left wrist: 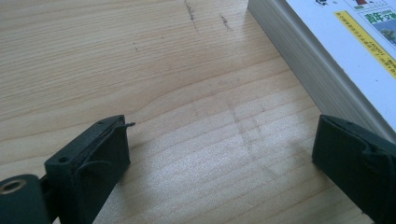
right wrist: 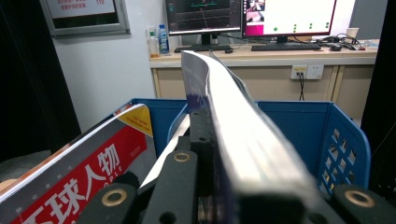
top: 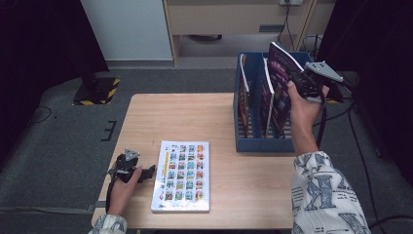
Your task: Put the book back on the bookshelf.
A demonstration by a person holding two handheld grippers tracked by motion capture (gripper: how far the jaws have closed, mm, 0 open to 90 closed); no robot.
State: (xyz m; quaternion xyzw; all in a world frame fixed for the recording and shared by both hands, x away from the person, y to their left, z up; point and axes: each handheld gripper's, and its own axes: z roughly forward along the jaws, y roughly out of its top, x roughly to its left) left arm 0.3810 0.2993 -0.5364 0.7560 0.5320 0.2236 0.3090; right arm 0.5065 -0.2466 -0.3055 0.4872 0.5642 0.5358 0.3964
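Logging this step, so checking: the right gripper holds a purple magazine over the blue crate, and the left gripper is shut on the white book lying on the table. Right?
Not quite. The left gripper is open, its fingers spread over bare table beside the white book, as the left gripper view shows. The rest stands: the right gripper holds the purple magazine over the blue crate.

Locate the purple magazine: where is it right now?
In the high view, the purple magazine is at the right, clamped in the right gripper and partly down in the blue file rack, beside other upright magazines.
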